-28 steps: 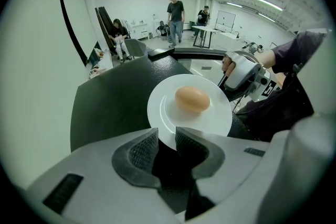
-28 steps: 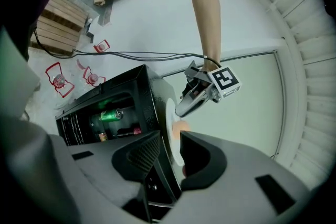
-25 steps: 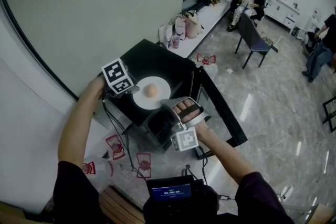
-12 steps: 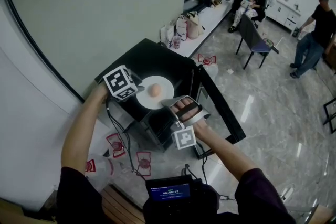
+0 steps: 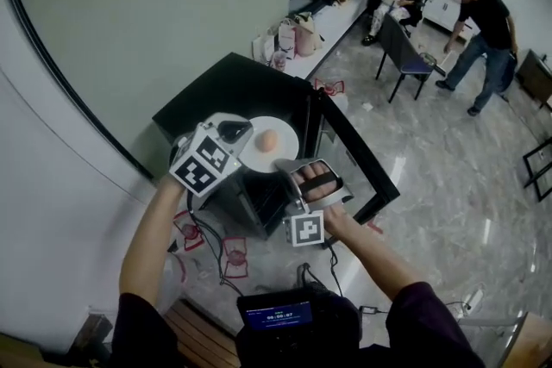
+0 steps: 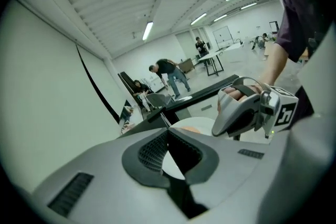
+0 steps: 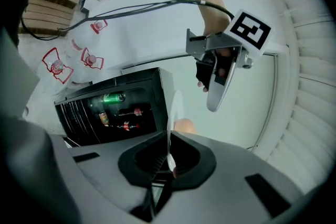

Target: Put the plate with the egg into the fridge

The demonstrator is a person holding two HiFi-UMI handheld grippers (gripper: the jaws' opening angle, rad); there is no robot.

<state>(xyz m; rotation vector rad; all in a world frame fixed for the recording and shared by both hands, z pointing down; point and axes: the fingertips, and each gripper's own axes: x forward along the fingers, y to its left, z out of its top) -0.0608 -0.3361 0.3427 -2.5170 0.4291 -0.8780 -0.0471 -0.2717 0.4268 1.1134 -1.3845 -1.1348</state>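
Observation:
A white plate (image 5: 280, 152) carrying a brown egg (image 5: 268, 140) hangs at the front edge of the small black fridge's top (image 5: 233, 90). My right gripper (image 5: 291, 169) has just been closing and is now shut on the plate's near rim. In the right gripper view the plate (image 7: 171, 113) runs edge-on between the pads, with the egg (image 7: 184, 126) beside it. My left gripper (image 5: 237, 134) is raised at the plate's left rim, shut and holding nothing. In the right gripper view the left gripper (image 7: 212, 105) is apart from the plate. The left gripper view shows the plate (image 6: 194, 124) beyond the shut left gripper (image 6: 168, 134).
The fridge door (image 5: 362, 159) stands open to the right, and the shelves (image 7: 115, 107) hold cans and bottles. Cables and red-marked items (image 5: 233, 254) lie on the floor. A wall runs along the left. A chair (image 5: 405, 56) and people are far back right.
The left gripper has risen off the plate's left rim and tilted toward the camera. The right gripper has taken the plate's near rim and the plate has shifted right. A person has walked in at the back.

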